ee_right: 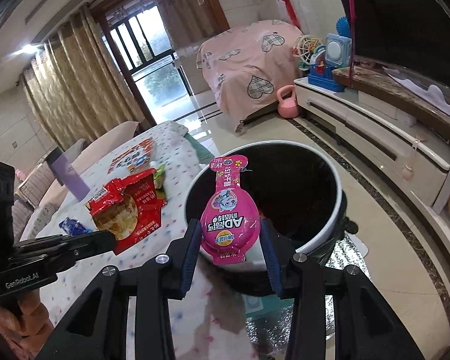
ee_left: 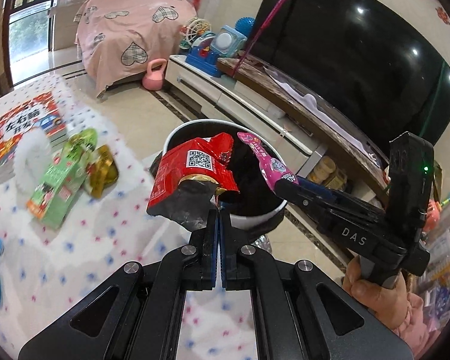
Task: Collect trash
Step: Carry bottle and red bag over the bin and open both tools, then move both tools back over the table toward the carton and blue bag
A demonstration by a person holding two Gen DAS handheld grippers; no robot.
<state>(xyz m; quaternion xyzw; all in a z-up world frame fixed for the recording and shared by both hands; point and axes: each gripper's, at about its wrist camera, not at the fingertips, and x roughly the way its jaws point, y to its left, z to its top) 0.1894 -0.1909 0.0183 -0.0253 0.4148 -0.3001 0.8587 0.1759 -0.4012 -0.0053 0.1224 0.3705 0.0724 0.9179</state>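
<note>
Left gripper [ee_left: 218, 210] is pinching the lower edge of a torn red wrapper [ee_left: 192, 177], its fingers pressed together on the foil. The wrapper, QR code facing the left camera, is hanging over the near rim of the bin [ee_left: 252, 217], partly above the table edge. In the right view the same wrapper [ee_right: 129, 207] is showing its printed snack side, with the left gripper [ee_right: 112, 240] clamping its bottom corner.

Right gripper [ee_right: 231, 234] is holding a pink bottle-shaped pouch [ee_right: 229, 210] across its wide lower part; the fingers [ee_right: 192, 255] are standing apart at the pouch's width, one blue pad on each side of it, though actual contact is hard to confirm. The pouch is sitting above the bin [ee_right: 324, 231], over the near rim, narrow neck pointing away from the camera. From the left view the pouch [ee_left: 265, 162] is slanting over the bin's dark interior, its base at the tip of the right gripper [ee_left: 288, 186].

The bin, white-rimmed and black-lined, is standing on the floor just beside the table [ee_left: 84, 240], which is wearing a dotted cloth. On the table are lying a green carton [ee_left: 60, 192], a gold wrapper [ee_left: 103, 171] touching it, and a book [ee_left: 27, 132] behind them.
</note>
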